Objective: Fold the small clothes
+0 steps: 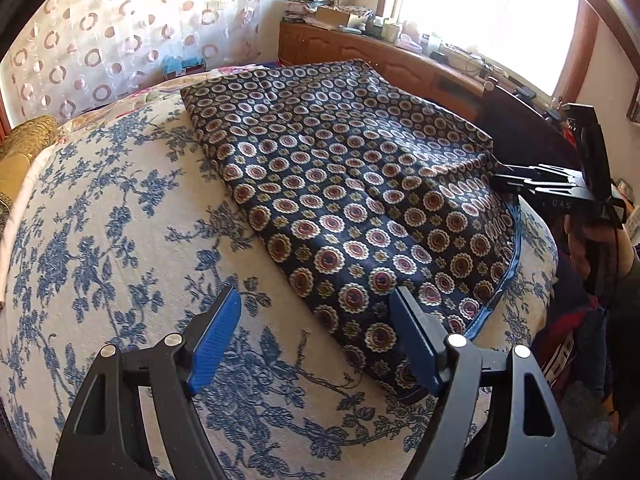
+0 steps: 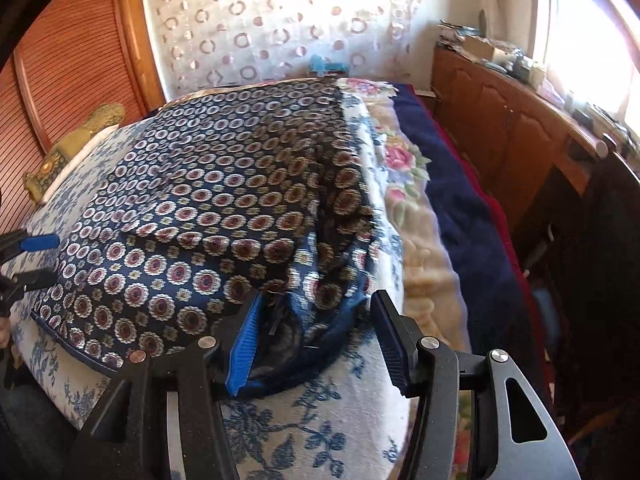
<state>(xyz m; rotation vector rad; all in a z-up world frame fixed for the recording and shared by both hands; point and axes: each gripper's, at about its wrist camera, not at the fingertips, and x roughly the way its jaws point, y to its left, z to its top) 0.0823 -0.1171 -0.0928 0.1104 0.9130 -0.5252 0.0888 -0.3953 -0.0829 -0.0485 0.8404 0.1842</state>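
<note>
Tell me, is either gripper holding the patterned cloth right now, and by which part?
Neither. The left gripper is open beside the cloth's near corner; the right gripper is open around its bunched edge, pads not pressing.

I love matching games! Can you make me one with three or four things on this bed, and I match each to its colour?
Things:
1. patterned garment
2. bedspread
3. cushion
4. left claw's pads

Colours:
A. plain bright blue
B. gold
C. dark navy with red-and-cream circles
D. cream with blue flowers

Pairs: 1-C, 2-D, 3-B, 4-A
</note>
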